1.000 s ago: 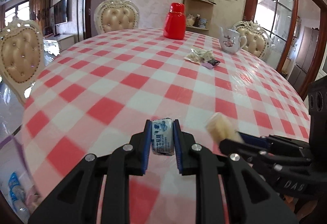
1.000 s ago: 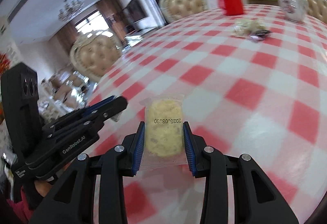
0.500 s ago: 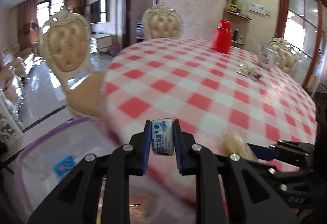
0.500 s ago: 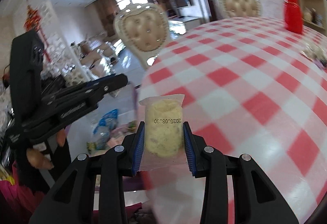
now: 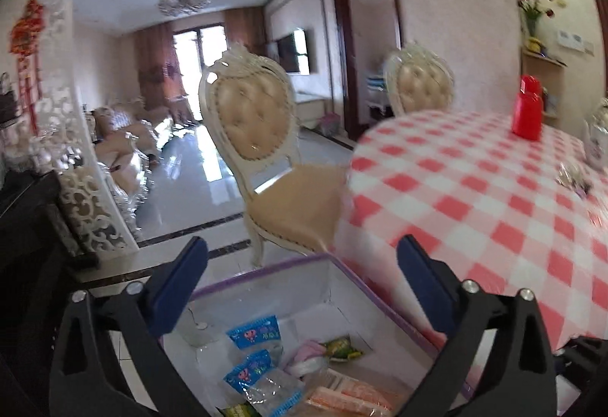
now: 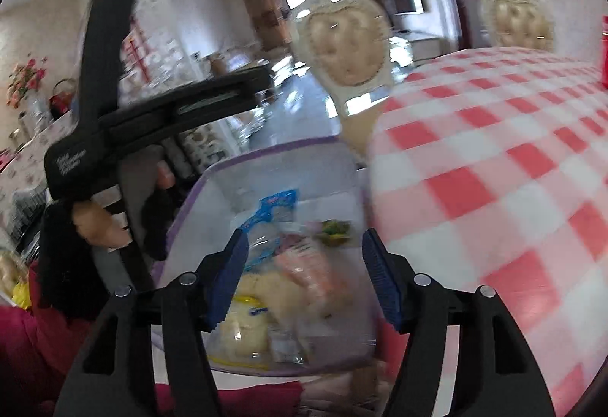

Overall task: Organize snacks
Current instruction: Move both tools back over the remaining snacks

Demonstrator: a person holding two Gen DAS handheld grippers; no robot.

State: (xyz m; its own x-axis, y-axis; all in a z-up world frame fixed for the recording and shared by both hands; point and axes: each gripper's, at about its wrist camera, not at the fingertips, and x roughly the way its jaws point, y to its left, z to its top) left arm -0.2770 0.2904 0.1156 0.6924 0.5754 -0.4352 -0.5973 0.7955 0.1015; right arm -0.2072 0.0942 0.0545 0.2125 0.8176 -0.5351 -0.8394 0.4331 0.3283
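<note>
Left to right. Left gripper point(image 5: 302, 267): jaws have just been opening and now stand wide apart, nothing between them, hanging over the clear plastic storage bin with a purple rim point(image 5: 262, 267). The bin sits beside and lower than the surface edge; what carries it I can't tell.

Bin contents in the left wrist view: blue-printed crinkly film packets point(image 5: 254, 332), a small green glossy wrapper point(image 5: 342, 346), a pale pink soft wrapped piece point(image 5: 308, 356), and an orange-and-white flat pack point(image 5: 349, 400). All thin film wraps, light and slippery, piled loosely rather than stacked.

Right gripper point(image 6: 306, 274): jaws have also just been opening, now part-open, pads clear of everything. Right below them in the bin lies a pale yellow crumbly snack in a clear bag point(image 6: 266, 293). It's blurred, so whether it is resting or still dropping I can't tell. In the same view a person's hand point(image 6: 100, 223) grips the left tool's handle.

Right side: round surface under a glossy red-and-white checked cloth point(image 5: 494, 196). A red plastic flask point(image 5: 526, 113) stands far back. A small cluster of wrapped snacks point(image 5: 573, 175) is still near the far right edge, blurred.

Status, my read: this round's drop into the bin looks done, both tools empty. What's left is the remaining cluster on the surface, so at least one more fetch. Nearer cloth shows no other snacks.
</note>
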